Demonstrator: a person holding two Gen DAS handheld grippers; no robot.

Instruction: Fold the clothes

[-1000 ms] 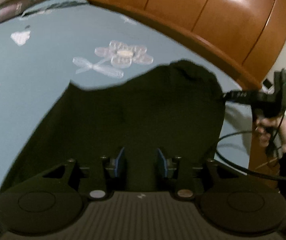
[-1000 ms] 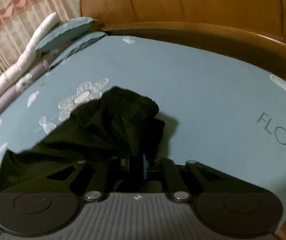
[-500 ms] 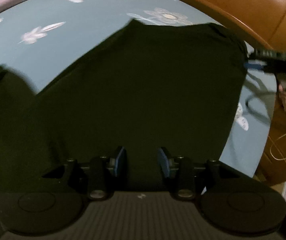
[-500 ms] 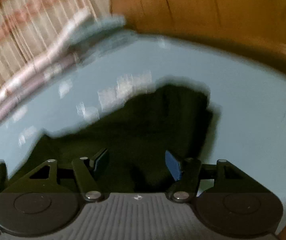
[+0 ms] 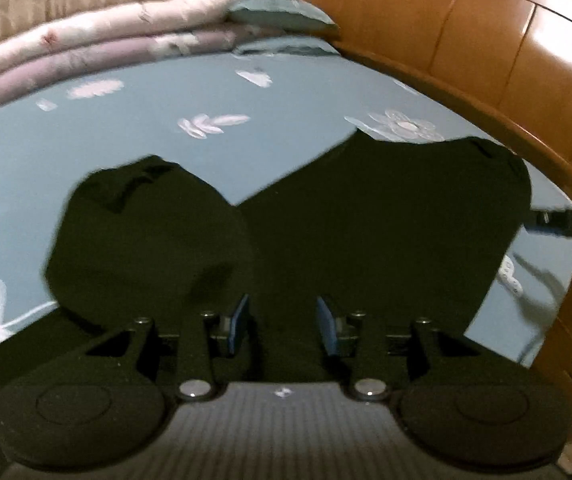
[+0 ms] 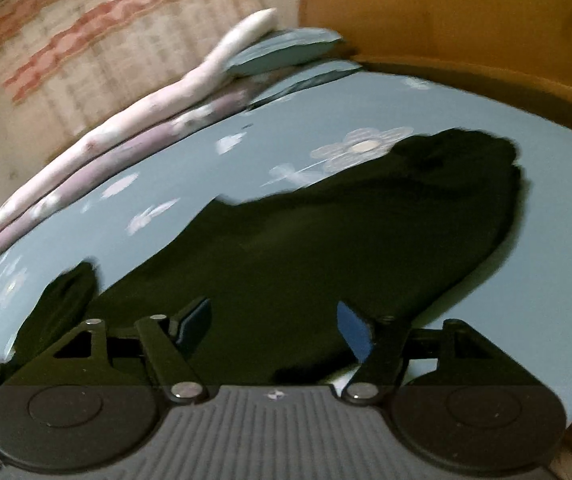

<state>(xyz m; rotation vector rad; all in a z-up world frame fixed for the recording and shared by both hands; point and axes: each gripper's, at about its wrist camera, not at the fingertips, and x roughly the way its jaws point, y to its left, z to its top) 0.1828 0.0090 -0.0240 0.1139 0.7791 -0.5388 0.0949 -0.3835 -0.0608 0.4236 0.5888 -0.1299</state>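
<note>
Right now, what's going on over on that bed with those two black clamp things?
A person is folding a dark garment spread on the blue flowered bedsheet, using a handheld gripper in each hand. The right gripper has just been opening and holds nothing; the cloth lies flat beneath its parted jaws. The left gripper hovers over the garment too, its jaws apart, pinching nothing. Folded quilts sit at the far edge.
</note>
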